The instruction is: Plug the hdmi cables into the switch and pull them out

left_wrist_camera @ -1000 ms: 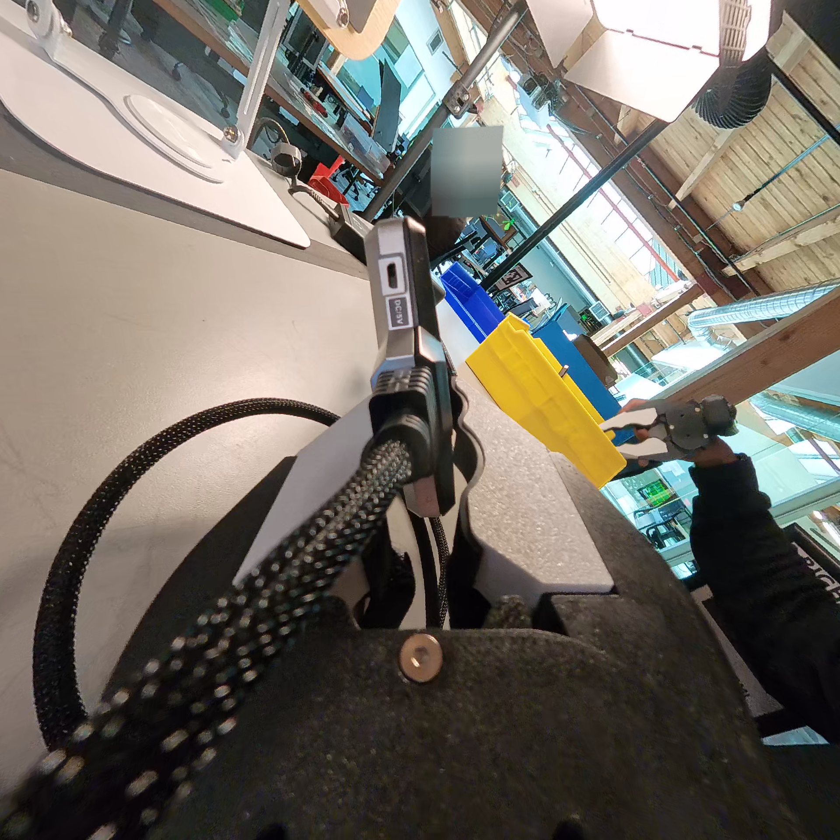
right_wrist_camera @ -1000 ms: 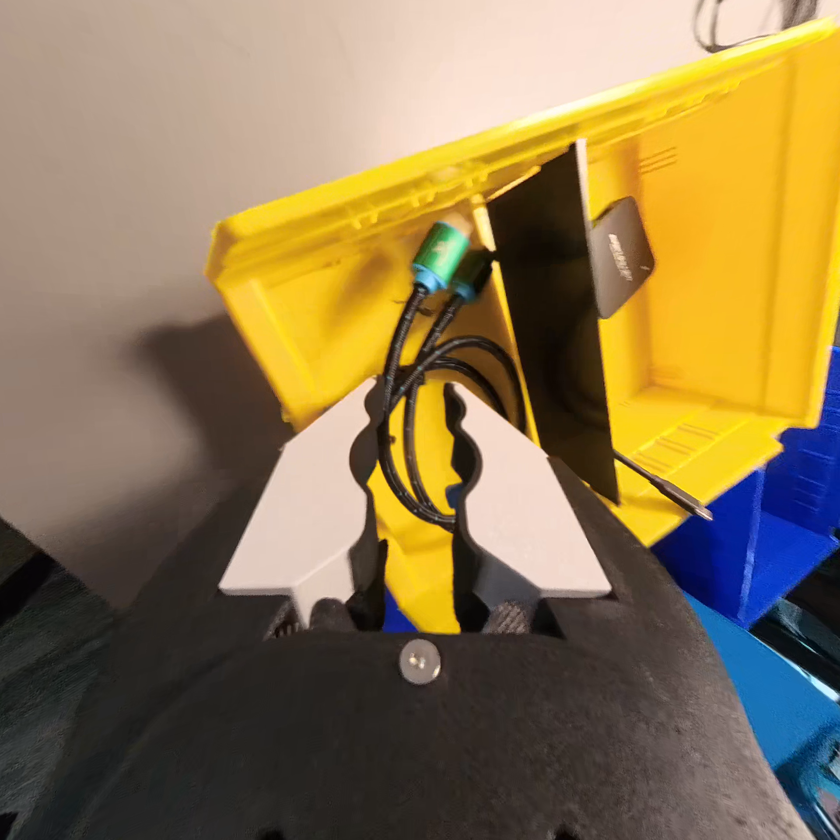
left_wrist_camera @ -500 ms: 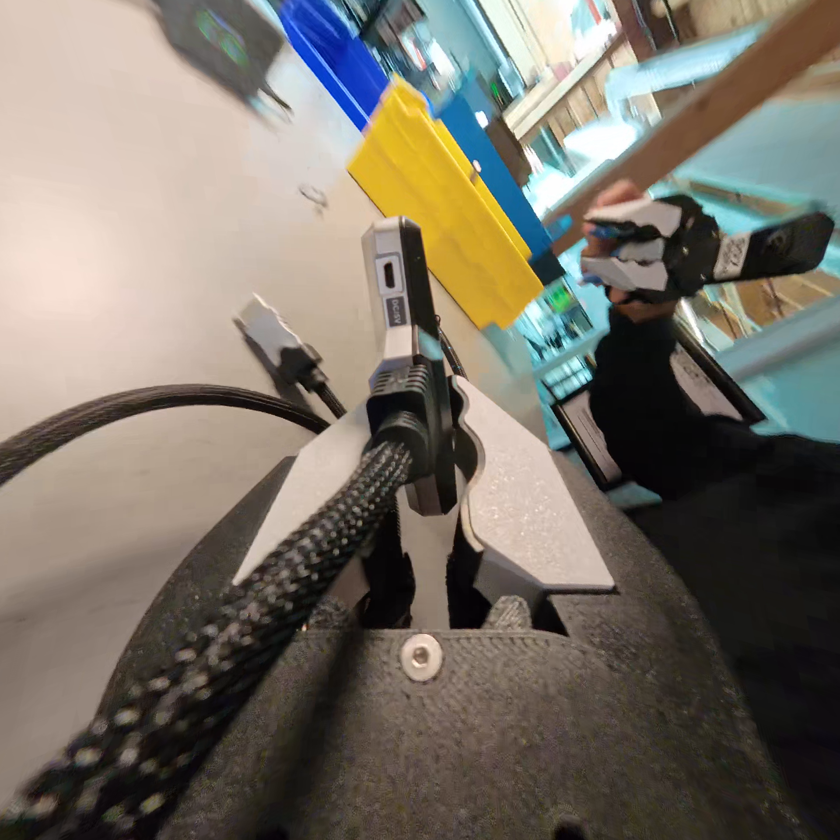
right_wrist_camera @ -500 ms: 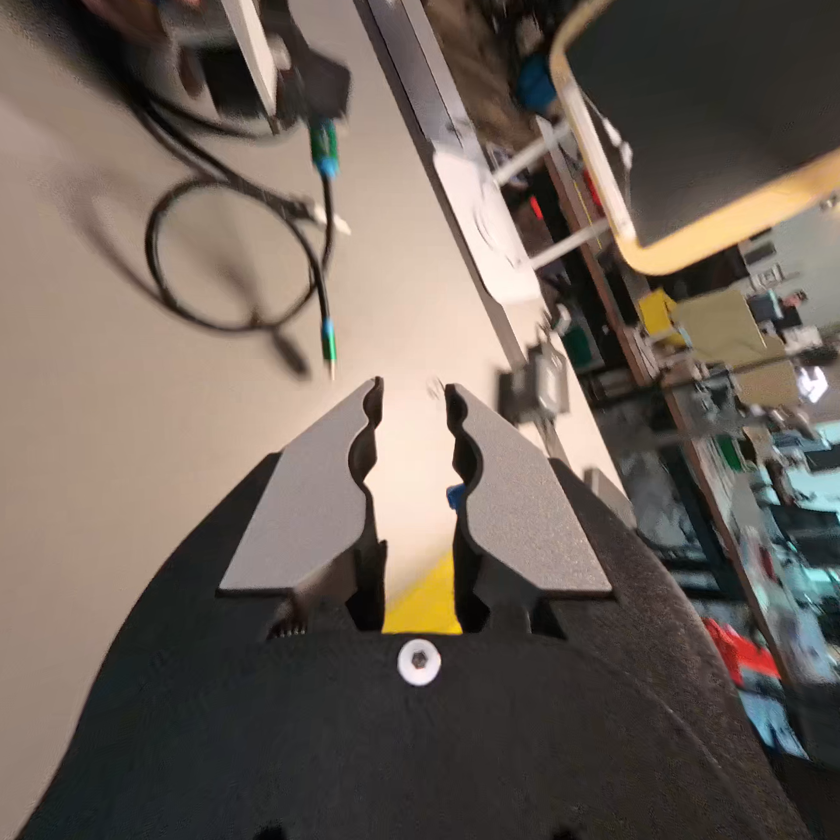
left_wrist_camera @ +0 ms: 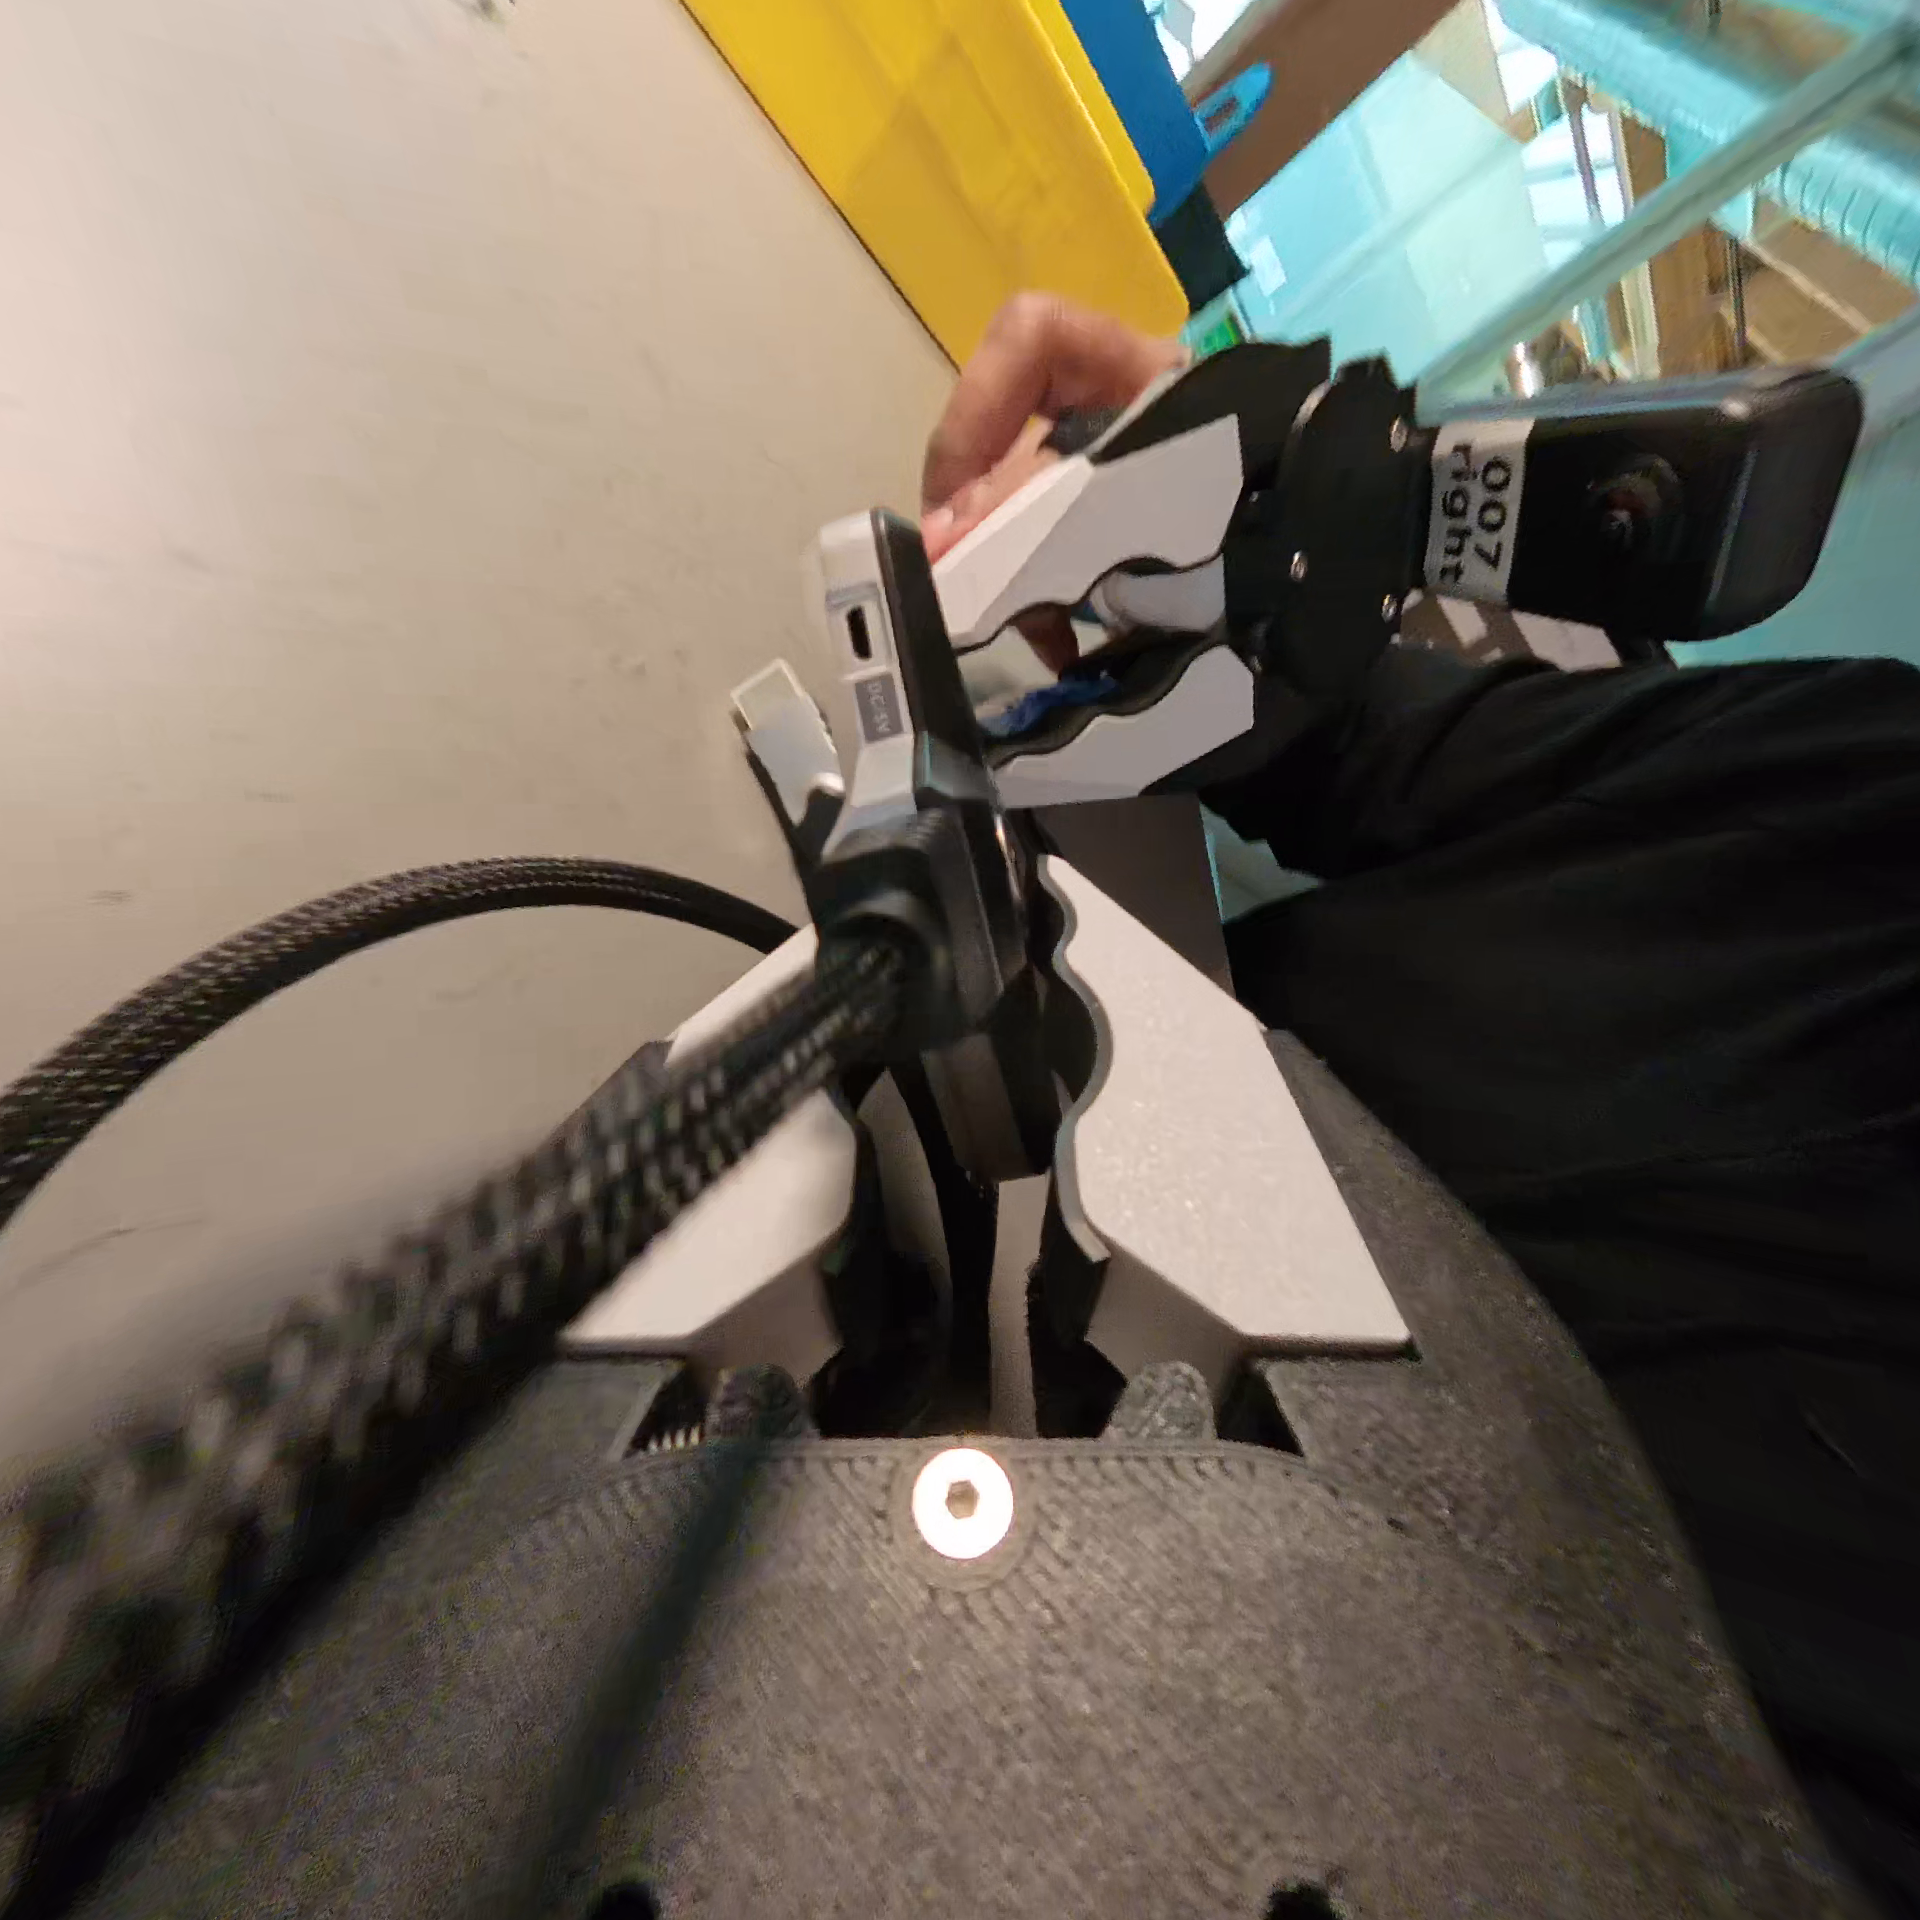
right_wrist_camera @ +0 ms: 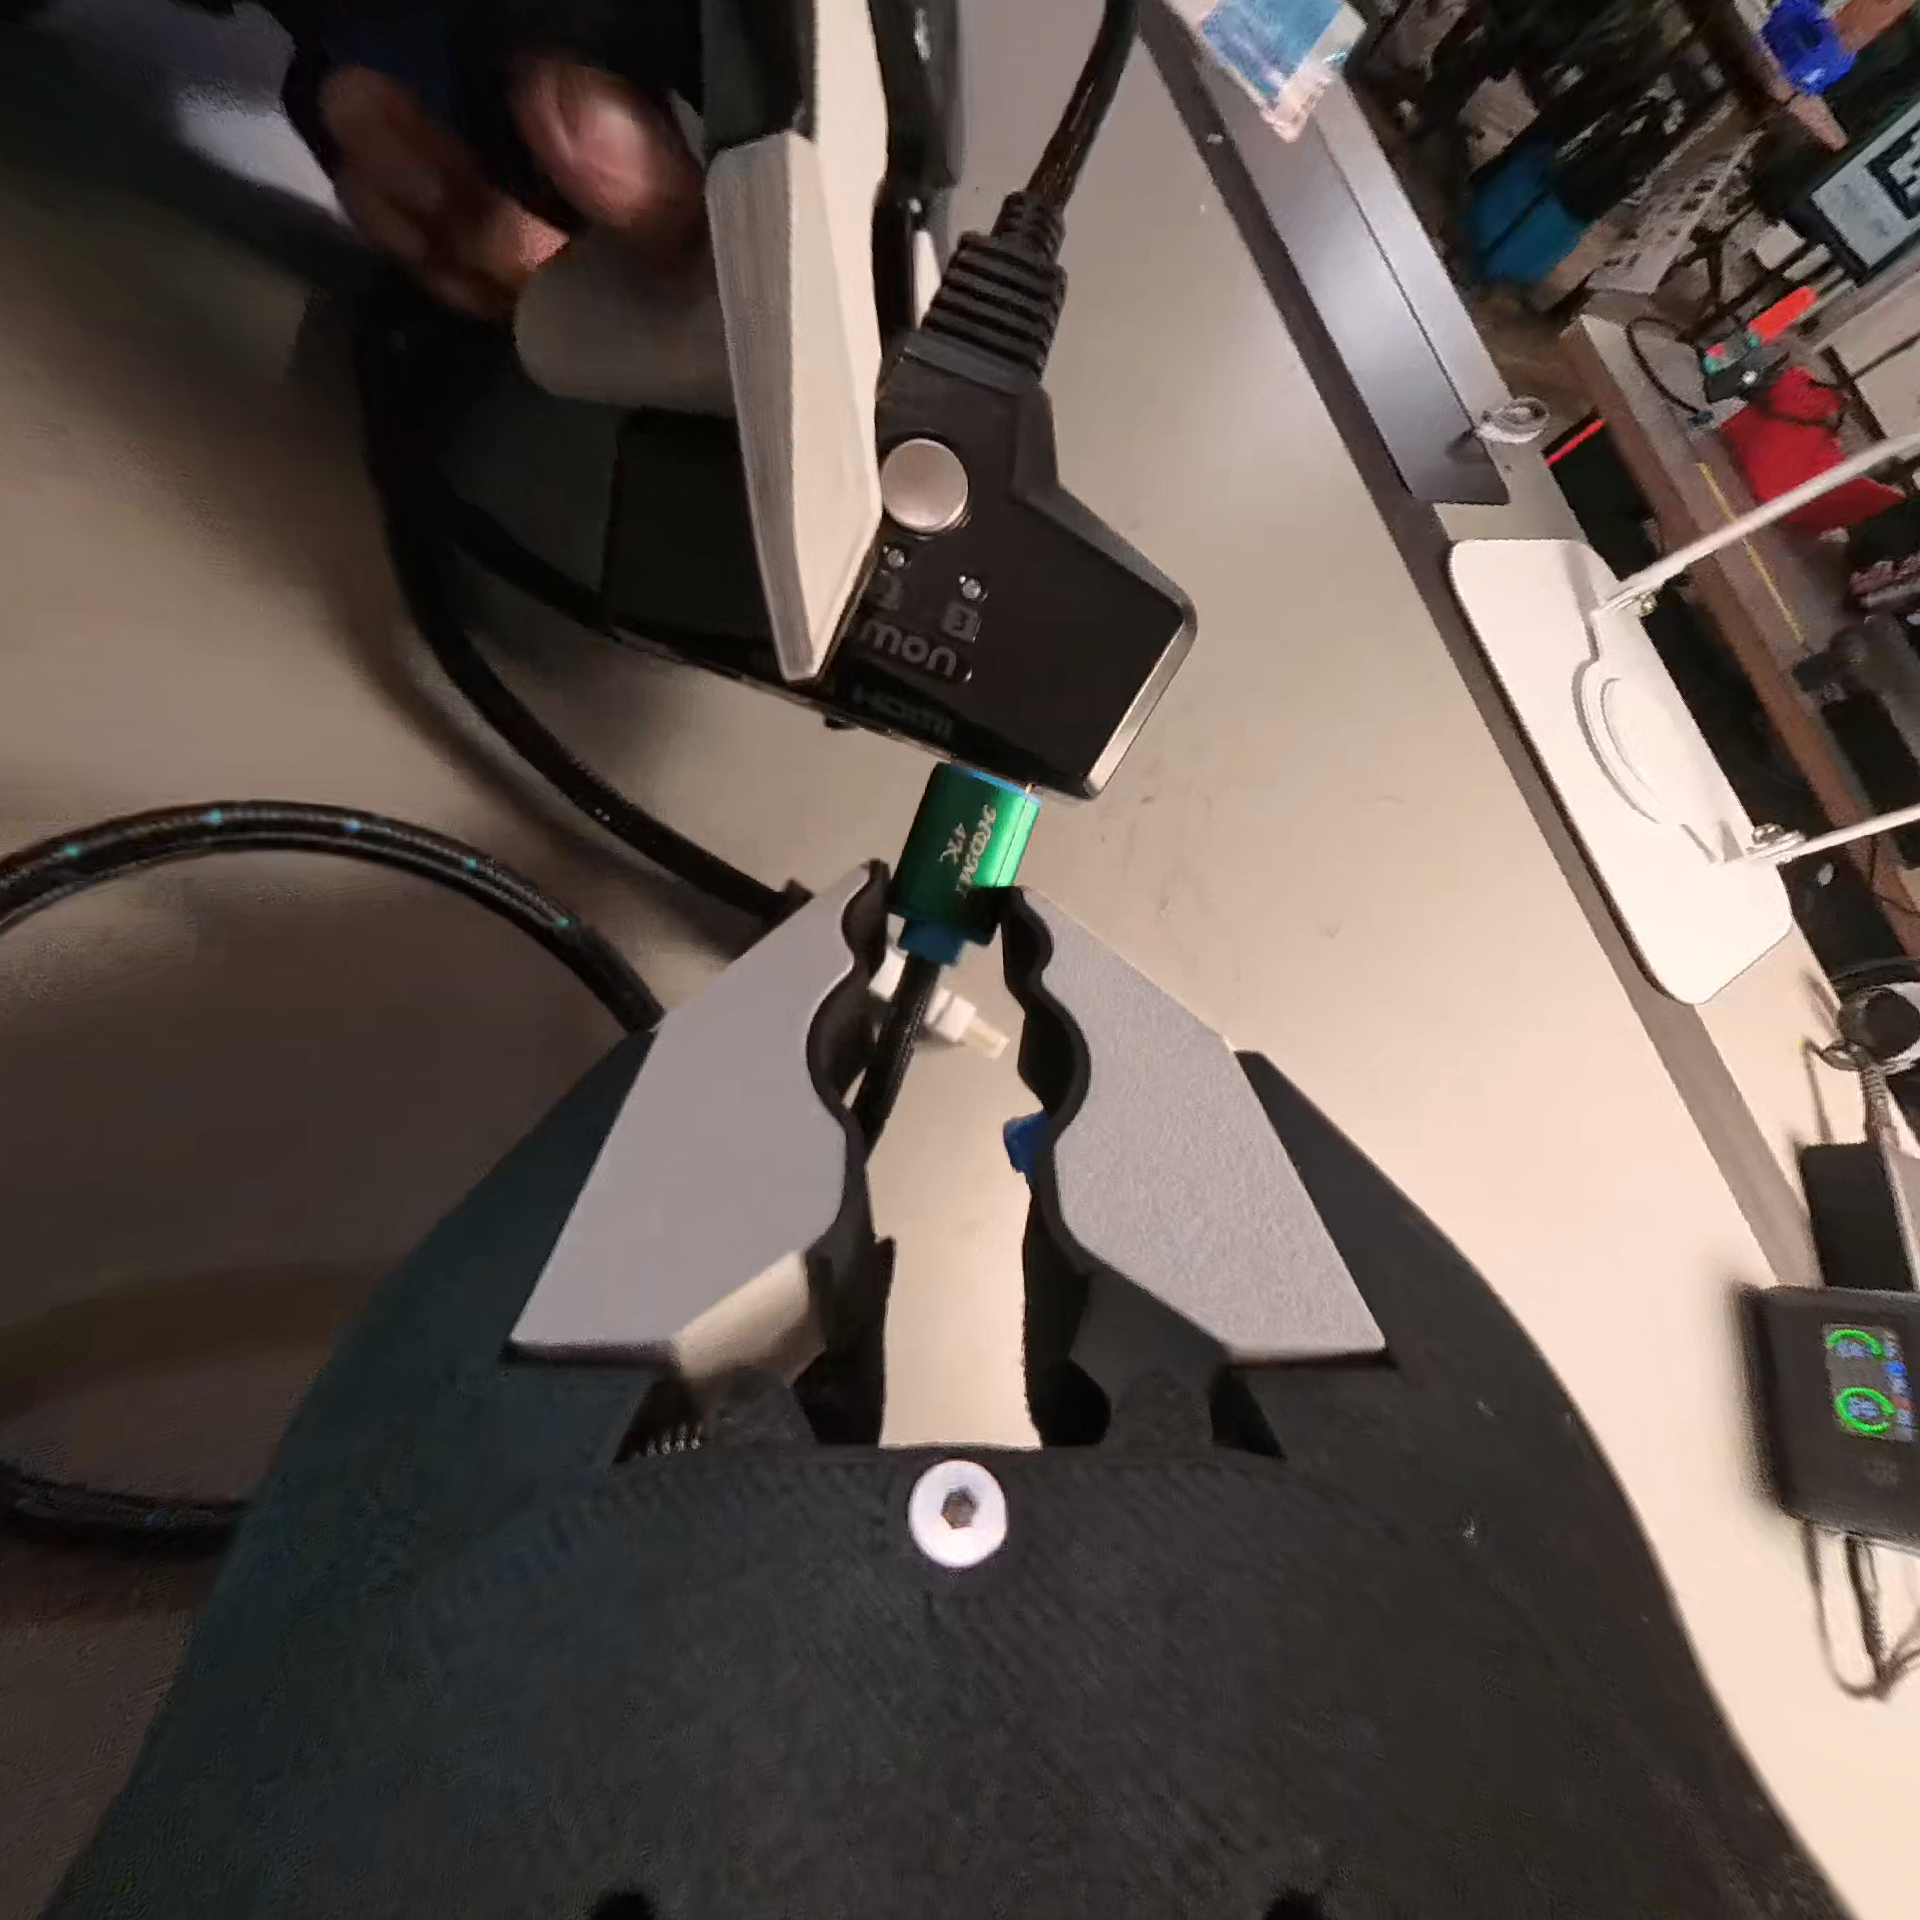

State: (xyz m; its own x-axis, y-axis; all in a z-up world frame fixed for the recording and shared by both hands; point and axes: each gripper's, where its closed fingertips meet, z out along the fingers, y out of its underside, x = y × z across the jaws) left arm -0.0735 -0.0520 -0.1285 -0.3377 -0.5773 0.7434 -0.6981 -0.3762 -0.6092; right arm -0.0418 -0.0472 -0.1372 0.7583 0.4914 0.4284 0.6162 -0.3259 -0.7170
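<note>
My left gripper point(left_wrist_camera: 997, 1039) is clenched on the small black HDMI switch box with silver edges point(right_wrist_camera: 997, 582), holding it up off the beige tabletop point(left_wrist_camera: 364, 468) with its thick braided black lead point(left_wrist_camera: 623, 1122) running back over my fingers. My right gripper point(right_wrist_camera: 940, 914) is grasping the green metal HDMI plug point(right_wrist_camera: 961, 847) of a thin braided cable, and the plug's nose sits right at the switch's port edge; whether it is seated I cannot tell. I judge the first insertion is at hand or just made. A loose silver connector point(left_wrist_camera: 784, 732) lies beside the switch, so I reckon another plug-in and all the pulling out remain.
</note>
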